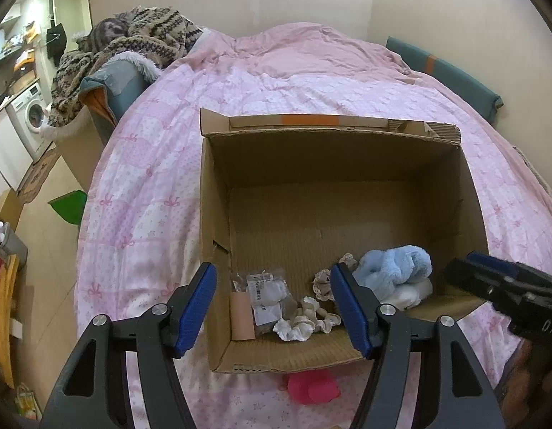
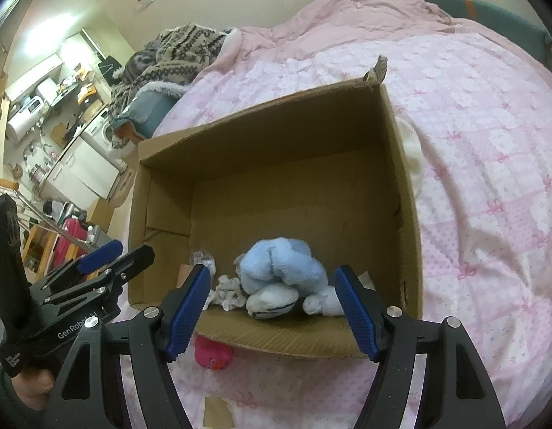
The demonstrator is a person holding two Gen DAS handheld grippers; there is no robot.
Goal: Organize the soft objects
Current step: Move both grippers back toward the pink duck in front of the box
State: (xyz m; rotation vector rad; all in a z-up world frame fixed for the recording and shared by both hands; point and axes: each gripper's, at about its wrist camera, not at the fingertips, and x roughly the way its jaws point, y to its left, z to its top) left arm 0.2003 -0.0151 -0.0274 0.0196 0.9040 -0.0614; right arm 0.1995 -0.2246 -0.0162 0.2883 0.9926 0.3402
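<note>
soft toys sit in the near end of an open cardboard box (image 1: 218, 186) on my bed: a blue plush (image 2: 279, 264) lying on a white one (image 2: 272, 304), with a cream scrunchie (image 1: 304, 318) and small packets (image 1: 265, 293) just beside them. the box rests on a pink quilt (image 1: 150, 186) printed with bows. a pink plush (image 2: 213, 354) lies on the quilt against the box's near wall. my left tongs (image 1: 274, 309) and right tongs (image 2: 274, 309) both hover spread over that near wall, pinching nothing. a patterned knit blanket (image 1: 140, 39) is heaped at the bed's far left. beyond it, a washing machine (image 1: 29, 114) stands in a cluttered kitchen area.
</note>
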